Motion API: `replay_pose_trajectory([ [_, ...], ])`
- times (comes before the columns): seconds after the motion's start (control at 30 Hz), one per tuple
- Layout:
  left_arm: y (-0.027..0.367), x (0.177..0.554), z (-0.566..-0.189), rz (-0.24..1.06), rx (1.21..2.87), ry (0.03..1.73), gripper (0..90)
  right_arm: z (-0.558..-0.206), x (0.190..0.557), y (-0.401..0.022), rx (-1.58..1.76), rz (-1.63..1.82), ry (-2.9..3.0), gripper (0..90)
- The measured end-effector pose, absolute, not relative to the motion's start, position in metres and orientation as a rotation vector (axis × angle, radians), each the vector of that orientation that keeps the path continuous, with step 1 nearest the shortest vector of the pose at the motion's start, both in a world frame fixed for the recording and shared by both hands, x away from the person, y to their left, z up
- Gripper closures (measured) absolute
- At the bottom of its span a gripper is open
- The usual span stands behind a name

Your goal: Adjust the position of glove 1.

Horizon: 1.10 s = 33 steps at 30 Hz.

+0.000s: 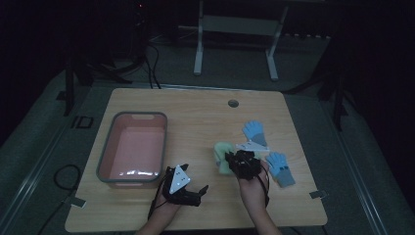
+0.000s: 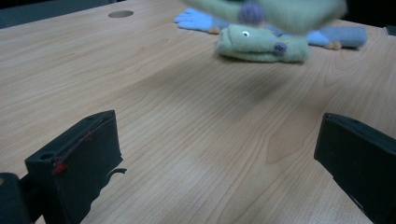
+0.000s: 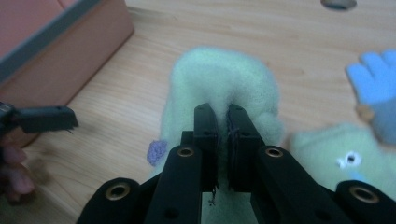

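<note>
My right gripper (image 3: pixel 223 112) is shut on a fold of a pale green fleece mitten (image 3: pixel 219 79) and holds it a little above the table; it looks blurred at the top of the left gripper view (image 2: pixel 280 11). A second green mitten (image 2: pixel 261 44) with a small eye lies on the wood just past it, also seen low at the right of the right gripper view (image 3: pixel 336 158). In the high view the right gripper (image 1: pixel 232 159) is right of centre. My left gripper (image 1: pixel 200 193) rests near the front edge, its jaws (image 2: pixel 219 154) wide open with bare table between them.
A pink bin (image 1: pixel 105 161) with a grey rim stands at the table's left, its wall close to the held mitten (image 3: pixel 56 51). Two blue gloves (image 1: pixel 254 129) (image 1: pixel 281 166) lie right of the green pair. A round cable hole (image 1: pixel 233 103) sits at the back.
</note>
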<state>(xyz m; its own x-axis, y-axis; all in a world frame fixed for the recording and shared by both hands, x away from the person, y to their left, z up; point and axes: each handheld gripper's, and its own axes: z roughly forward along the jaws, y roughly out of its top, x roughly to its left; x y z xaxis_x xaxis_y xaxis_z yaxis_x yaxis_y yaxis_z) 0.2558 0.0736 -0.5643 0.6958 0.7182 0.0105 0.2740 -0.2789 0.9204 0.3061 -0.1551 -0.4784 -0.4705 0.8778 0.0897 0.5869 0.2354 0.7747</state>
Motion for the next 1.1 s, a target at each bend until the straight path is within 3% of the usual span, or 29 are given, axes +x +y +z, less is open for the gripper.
replay_pose_trajectory([
  [0.4, 0.074, 0.256, -0.564, 0.525, 1.851, 0.783, 0.8, -0.528, 0.311, -0.150, 1.461, 1.023, 2.173, 83.2],
  [0.6, 0.074, 0.256, -0.564, 0.521, 1.851, 0.783, 0.8, -0.548, 0.315, -0.146, 1.449, 0.957, 2.186, 65.8],
  [0.77, 0.074, 0.256, -0.564, 0.520, 1.849, 0.786, 0.8, -0.544, 0.313, -0.143, 1.401, 0.941, 2.196, 56.1],
  [1.1, 0.074, 0.256, -0.565, 0.519, 1.848, 0.789, 0.8, -0.511, 0.318, -0.164, 1.338, 1.006, 2.182, 55.6],
])
